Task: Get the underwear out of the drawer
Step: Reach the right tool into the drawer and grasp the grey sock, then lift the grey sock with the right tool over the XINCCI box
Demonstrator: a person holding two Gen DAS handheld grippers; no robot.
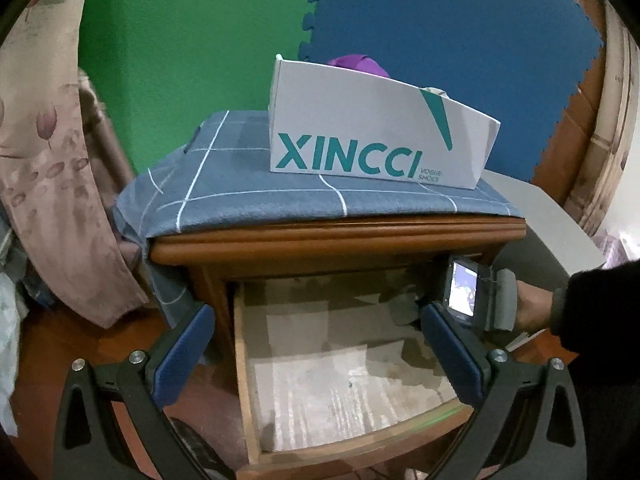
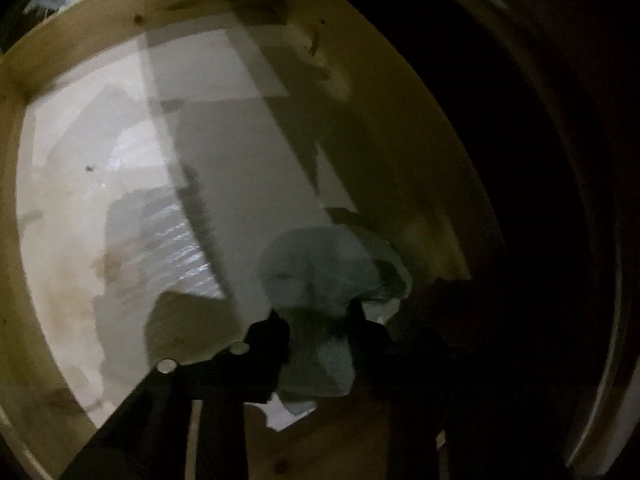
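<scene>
In the right wrist view, pale grey-green underwear (image 2: 320, 264) lies bunched in the dim back corner of the wooden drawer (image 2: 100, 40). My right gripper (image 2: 316, 320) is shut on it, with the fabric pinched between the dark fingers. In the left wrist view the drawer (image 1: 240, 360) stands pulled out of the brown nightstand (image 1: 340, 240), its floor lined with pale paper. My left gripper (image 1: 316, 312) hovers over the drawer's front, open, with nothing between its blue pads. The right gripper's body (image 1: 464, 288) reaches into the drawer's right rear, and a grey bit of the underwear (image 1: 402, 306) shows beside it.
A white XINCCI shoe box (image 1: 360, 132) with a purple item (image 1: 360, 64) inside stands on a blue checked cloth (image 1: 240, 192) on the nightstand. A floral curtain (image 1: 52, 180) hangs at left. A person's hand and dark sleeve (image 1: 592, 320) come in from the right.
</scene>
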